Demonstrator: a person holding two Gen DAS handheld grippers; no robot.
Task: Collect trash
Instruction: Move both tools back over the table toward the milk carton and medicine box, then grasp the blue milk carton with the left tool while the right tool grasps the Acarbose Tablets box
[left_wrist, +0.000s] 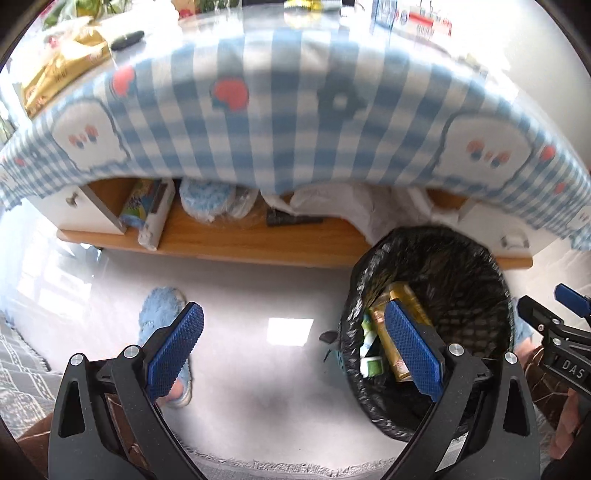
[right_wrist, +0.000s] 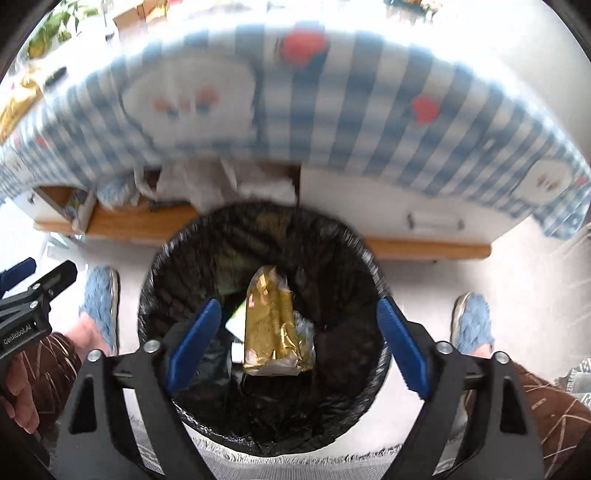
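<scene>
Right gripper (right_wrist: 295, 345): jaws wide apart, nothing between the pads, poised over the round bin (right_wrist: 159, 258) lined with crinkled black film. Below it, a glossy gold wrapper (right_wrist: 275, 325) lies inside. Left gripper (left_wrist: 291, 350): also apart and empty, bin to its right; only its view shows a green-white packet (left_wrist: 371, 365) beside the wrapper.

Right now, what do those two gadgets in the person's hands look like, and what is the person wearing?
Each gripper, left and right, is a black frame with triangular cut-outs and silver bolts, ending in two flat blue pads with a diamond texture. White lettering marks the bodies; "GenRobot.AI" is readable on the left one. No cables show. The person wears a brown sleeve with thin pale lines and fluffy blue slippers.
</scene>
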